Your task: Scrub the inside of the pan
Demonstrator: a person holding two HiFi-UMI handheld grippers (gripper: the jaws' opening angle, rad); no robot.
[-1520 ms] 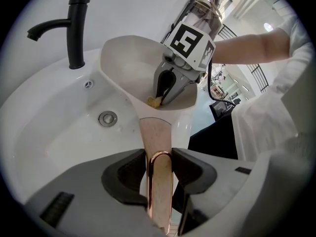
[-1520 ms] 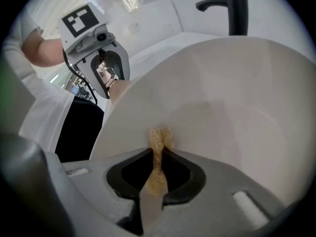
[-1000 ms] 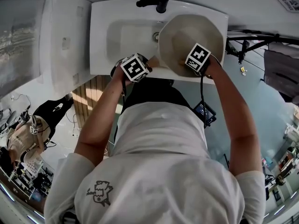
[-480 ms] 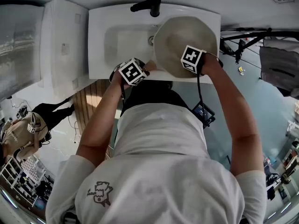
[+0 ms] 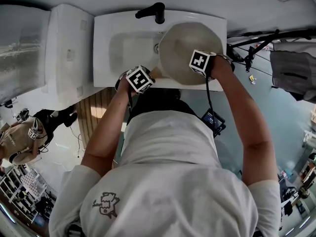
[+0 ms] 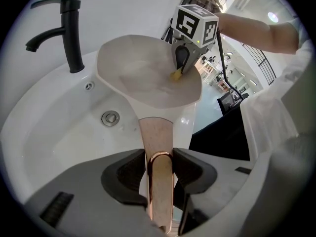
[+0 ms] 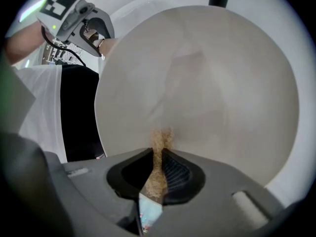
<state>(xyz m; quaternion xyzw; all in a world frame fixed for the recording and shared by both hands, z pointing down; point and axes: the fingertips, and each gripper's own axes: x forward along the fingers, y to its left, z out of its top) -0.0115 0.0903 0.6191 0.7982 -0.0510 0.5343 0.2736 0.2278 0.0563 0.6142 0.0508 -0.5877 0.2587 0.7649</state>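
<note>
The left tool (image 6: pixel 159 157) pinches the copper-coloured handle (image 6: pixel 157 135) of the pan (image 6: pixel 148 78) between its two jaws, near the handle's free end. The pan therefore reaches out straight ahead of this tool and hangs over the white washbasin (image 6: pixel 54 122), with its bowl tilted and its inside turned toward the other tool. I judge that this grip is chosen so that the pan does not turn or slide while it is rubbed, and so that what comes off falls into the basin below. The right tool (image 7: pixel 157 154) has its jaws pressed together on a thin brownish scouring pad (image 7: pixel 159 139). The pad's edge stands out a little past the jaw tips and seems to touch the pale inner wall of the pan, close to the rim nearest this tool. The black tap (image 6: pixel 69 28) stands beyond the pan, to the left of the left tool's line and apart from both tools. The scrubbing seems under way, and most of the inner surface lies ahead of the pad.
</note>
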